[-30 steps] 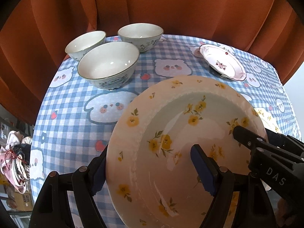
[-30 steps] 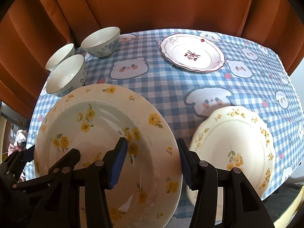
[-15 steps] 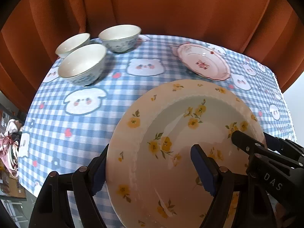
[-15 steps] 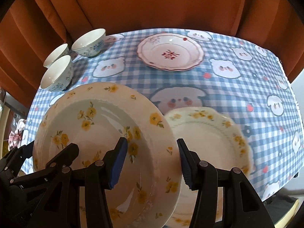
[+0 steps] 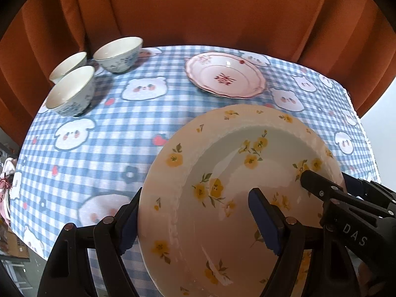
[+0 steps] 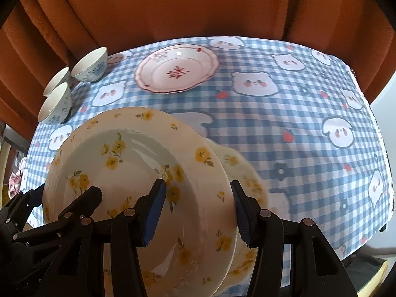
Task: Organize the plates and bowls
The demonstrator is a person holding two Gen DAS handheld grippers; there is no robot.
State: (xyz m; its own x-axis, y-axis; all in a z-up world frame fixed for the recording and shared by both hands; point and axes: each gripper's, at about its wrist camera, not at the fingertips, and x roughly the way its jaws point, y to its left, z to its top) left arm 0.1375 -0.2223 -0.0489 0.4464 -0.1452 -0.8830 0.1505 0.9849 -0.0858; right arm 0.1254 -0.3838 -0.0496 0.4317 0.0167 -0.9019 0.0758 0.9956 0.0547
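Note:
Both grippers hold one large cream plate with yellow flowers (image 5: 237, 180), also in the right wrist view (image 6: 133, 173). My left gripper (image 5: 195, 217) is shut on its left rim. My right gripper (image 6: 198, 210) is shut on its right rim and shows in the left wrist view (image 5: 329, 195). The plate hangs above the table, over a second yellow-flowered plate (image 6: 247, 173) that it mostly hides. A pink-rimmed plate (image 5: 225, 75) lies at the back. Three white bowls (image 5: 74, 91) stand at the back left.
The table has a blue checked cloth with bear prints (image 6: 297, 123). An orange curtain (image 5: 198, 10) hangs close behind it. The cloth's right edge (image 6: 381, 148) drops off near the second plate.
Both grippers have carried the flowered plate to the right. It now covers most of the second yellow-flowered plate, and the bowls have slid further to the left in both views.

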